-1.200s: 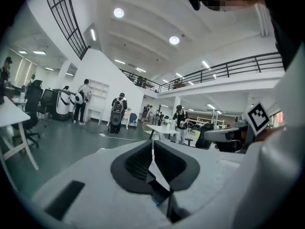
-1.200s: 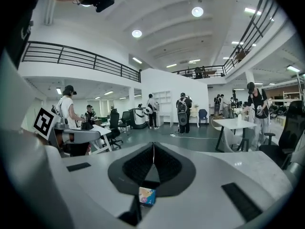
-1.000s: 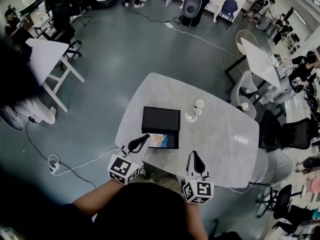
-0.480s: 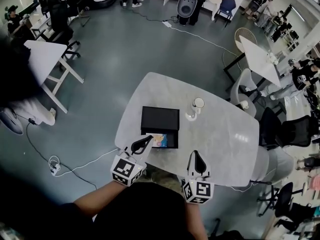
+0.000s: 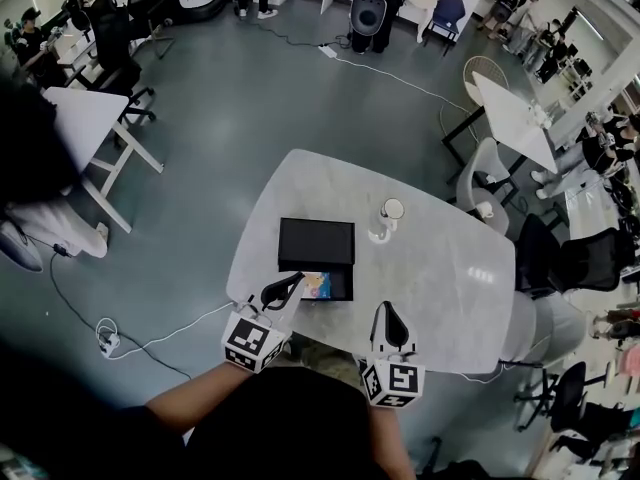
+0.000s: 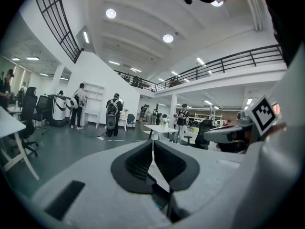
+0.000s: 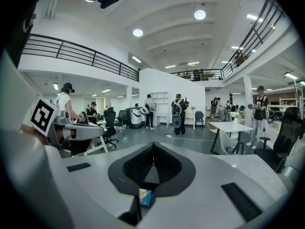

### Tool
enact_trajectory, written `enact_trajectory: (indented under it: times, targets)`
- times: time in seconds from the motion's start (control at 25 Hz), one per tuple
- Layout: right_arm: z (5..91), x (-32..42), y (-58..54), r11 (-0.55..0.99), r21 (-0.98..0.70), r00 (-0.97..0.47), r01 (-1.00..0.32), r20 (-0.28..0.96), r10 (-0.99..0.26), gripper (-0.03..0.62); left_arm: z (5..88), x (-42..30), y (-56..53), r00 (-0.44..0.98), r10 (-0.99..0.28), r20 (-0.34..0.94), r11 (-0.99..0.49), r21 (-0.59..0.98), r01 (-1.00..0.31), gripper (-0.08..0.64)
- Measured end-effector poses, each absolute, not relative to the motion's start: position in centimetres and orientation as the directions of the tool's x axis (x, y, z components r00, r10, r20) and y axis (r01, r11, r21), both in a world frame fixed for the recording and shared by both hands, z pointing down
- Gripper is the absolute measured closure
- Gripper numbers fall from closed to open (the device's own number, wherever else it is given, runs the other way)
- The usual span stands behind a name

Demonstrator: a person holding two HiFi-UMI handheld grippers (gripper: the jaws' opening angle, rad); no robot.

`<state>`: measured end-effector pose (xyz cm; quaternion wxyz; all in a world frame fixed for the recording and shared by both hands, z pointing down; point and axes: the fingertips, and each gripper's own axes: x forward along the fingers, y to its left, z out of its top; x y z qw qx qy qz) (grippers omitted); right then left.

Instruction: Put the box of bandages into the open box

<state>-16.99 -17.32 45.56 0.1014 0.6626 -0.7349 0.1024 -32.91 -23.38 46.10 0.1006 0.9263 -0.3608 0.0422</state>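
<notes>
Black open box [image 5: 316, 243] at the table's [image 5: 440, 268] near edge holds the box of bandages [image 5: 318, 285], unmoved; my left gripper [image 5: 296, 279] and right gripper [image 5: 386, 310] stay pressed together, empty; placement looks done

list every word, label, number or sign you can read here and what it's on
No text can be read in any view.
bandage box: colourful print, too small and blurred to read.
black open box: no print visible.
marker cubes: black-and-white square patterns, no letters or numbers.
white cup: no lettering can be made out.
</notes>
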Motion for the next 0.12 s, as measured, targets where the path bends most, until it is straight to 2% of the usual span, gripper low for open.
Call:
enact_trajectory:
  times: [0.12]
  targets:
    - [45.55, -17.09, -17.67, 0.103, -0.018, -0.104, -0.995, 0.284, -0.953, 0.581, 46.08, -32.73, -23.5, 0.739, -0.658, 0.144, -0.723, 0.155, -0.673, 0.535]
